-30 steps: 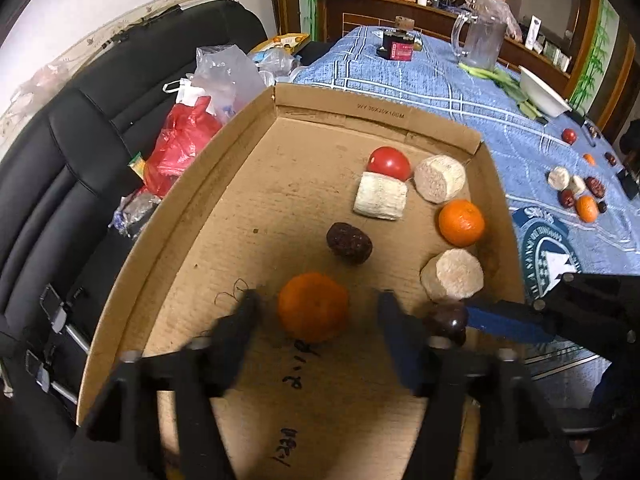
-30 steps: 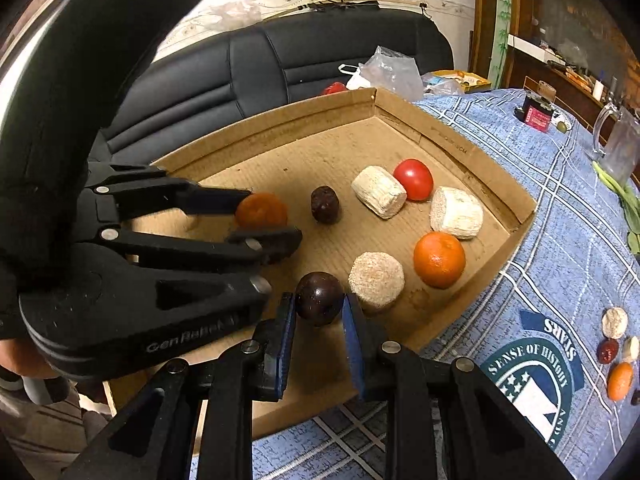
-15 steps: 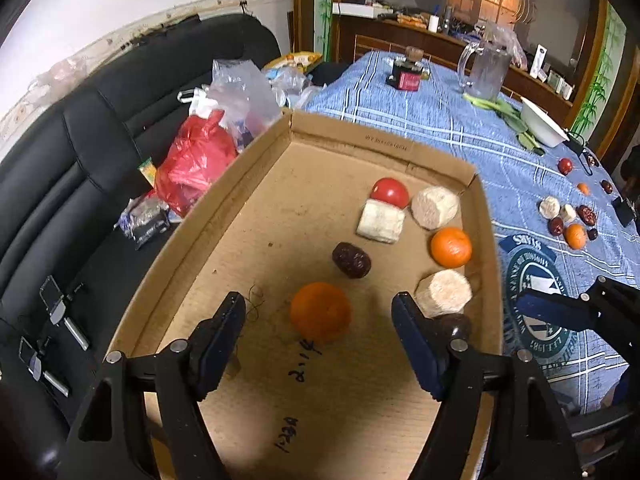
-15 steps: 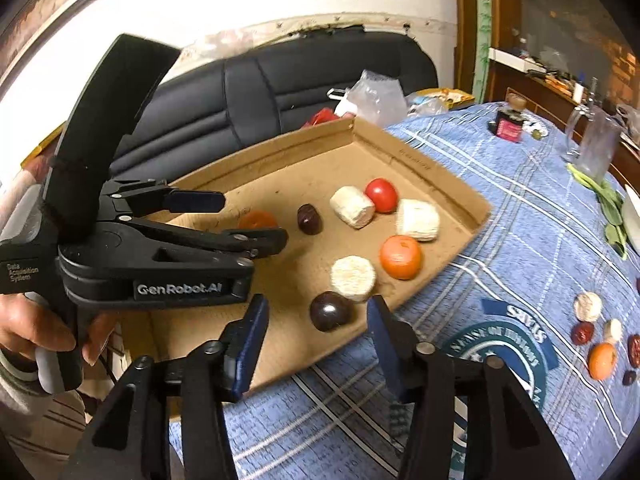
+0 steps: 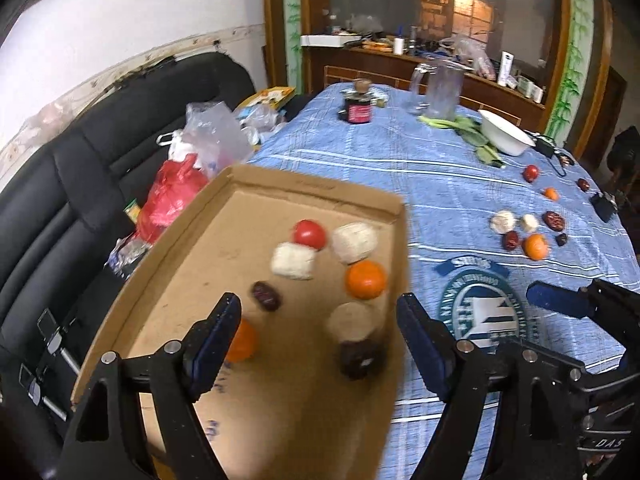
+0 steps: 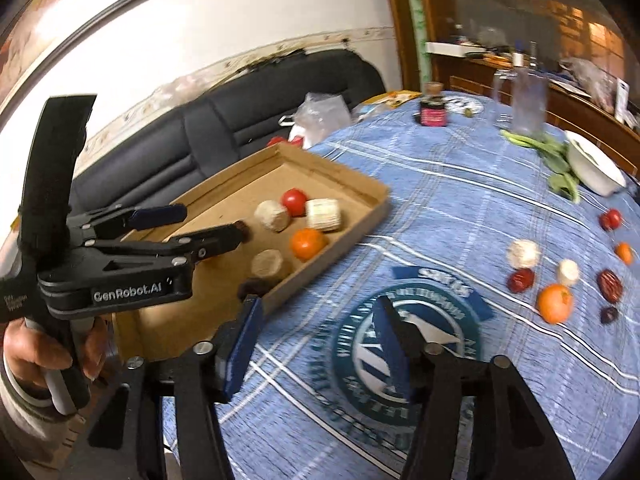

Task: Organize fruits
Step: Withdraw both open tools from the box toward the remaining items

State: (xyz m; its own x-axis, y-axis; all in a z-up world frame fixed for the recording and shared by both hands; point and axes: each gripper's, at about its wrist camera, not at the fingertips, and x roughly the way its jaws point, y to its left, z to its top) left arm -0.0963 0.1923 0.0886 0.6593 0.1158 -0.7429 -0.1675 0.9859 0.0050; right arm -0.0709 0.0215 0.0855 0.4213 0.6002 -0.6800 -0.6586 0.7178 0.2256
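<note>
Blue plaid cloth covers the counter, bare over its printed round emblem, with a black sofa along the wall behind. Nearest, the right tool hangs released over that emblem, its jaws just having opened, nothing between them. Beside it the left tool, gripped by a hand, stands spread and empty over the cardboard tray, jaws likewise just having widened. The tray sits at the counter's sofa-side edge. Inside, a dark round fruit lies against the near right wall, a pale corn-like chunk touching it, an orange just beyond. An orange fruit lies partly hidden behind the left finger, a date beyond it. Farther in, a tomato sits between two pale chunks. The tray's left half is bare cardboard. Well apart across open cloth lies a loose cluster of fruits, then a white bowl near the far edge.
</note>
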